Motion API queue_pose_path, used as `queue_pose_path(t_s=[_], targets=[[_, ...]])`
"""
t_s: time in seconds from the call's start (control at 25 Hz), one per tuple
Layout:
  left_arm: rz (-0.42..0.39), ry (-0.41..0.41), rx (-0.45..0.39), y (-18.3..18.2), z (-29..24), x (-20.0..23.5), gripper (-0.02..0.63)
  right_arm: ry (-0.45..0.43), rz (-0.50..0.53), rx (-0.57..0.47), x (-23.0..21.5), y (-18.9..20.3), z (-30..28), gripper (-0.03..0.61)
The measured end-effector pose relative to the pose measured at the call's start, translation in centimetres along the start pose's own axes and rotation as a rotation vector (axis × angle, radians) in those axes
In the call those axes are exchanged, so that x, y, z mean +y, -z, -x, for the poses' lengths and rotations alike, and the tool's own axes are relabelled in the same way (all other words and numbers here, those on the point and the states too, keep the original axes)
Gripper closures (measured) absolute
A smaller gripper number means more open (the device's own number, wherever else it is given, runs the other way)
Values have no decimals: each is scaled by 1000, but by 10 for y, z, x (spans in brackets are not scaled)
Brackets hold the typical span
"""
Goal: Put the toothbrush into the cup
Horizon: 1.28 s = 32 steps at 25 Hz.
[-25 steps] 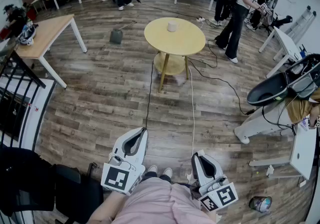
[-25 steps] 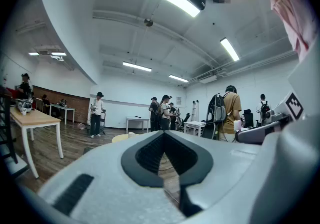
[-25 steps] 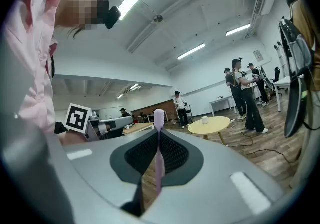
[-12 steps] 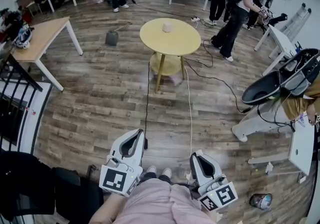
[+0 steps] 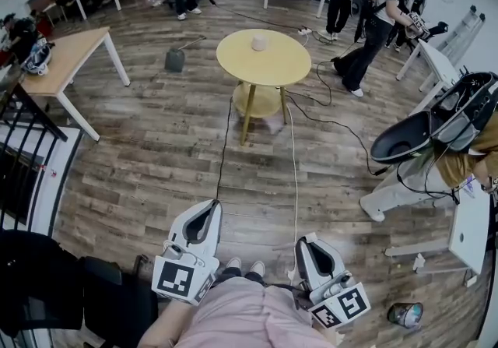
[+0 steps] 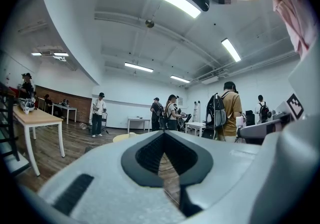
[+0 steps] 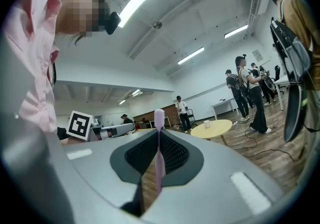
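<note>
A white cup (image 5: 259, 42) stands on a round yellow table (image 5: 268, 66) a few steps ahead across the wooden floor. It also shows far off in the right gripper view as the cup (image 7: 207, 124) on the table (image 7: 217, 129). My right gripper (image 5: 306, 245) is held low near my body, shut on a pink toothbrush (image 7: 158, 153) that stands upright between its jaws, with the bristle head above the tips. My left gripper (image 5: 207, 209) is beside it at the same height, shut with nothing in it; its jaws (image 6: 162, 134) point across the room.
Two cables (image 5: 296, 159) run over the floor from the round table toward me. A wooden table (image 5: 70, 50) stands at the left, a dark chair (image 5: 47, 284) at lower left, and black equipment (image 5: 428, 132) at the right. Several people (image 5: 373, 19) stand at the back.
My left gripper has drifted slightly left and down. The right gripper holds its place with the toothbrush. The view has shifted a little and the people at the back have moved.
</note>
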<state>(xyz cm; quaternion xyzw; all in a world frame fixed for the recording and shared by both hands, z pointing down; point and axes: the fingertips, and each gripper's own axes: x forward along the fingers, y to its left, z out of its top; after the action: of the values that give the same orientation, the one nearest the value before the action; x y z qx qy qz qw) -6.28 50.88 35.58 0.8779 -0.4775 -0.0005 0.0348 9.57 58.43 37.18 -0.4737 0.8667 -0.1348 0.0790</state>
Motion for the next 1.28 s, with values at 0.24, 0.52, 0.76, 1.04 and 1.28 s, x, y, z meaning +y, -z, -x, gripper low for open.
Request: queue_pose_path(t_s=[0.24, 0.52, 0.76, 1.04, 1.28], targets=[[-21, -22, -12, -3, -2, -15, 617, -11, 5, -22, -15, -5, 14, 555], [-14, -42, -26, 2, -9, -28, 617, -11, 16, -2, -35, -2, 24, 555], [-7, -49, -14, 5, -14, -17, 617, -6, 10, 9, -38, -2, 15, 555], [4, -24, -4, -2, -32, 17, 617, 8, -2, 7, -35, -6, -28, 555], [-8, -17, -19, -13, -45, 60, 617, 4, 8, -12, -22, -12, -74, 555]])
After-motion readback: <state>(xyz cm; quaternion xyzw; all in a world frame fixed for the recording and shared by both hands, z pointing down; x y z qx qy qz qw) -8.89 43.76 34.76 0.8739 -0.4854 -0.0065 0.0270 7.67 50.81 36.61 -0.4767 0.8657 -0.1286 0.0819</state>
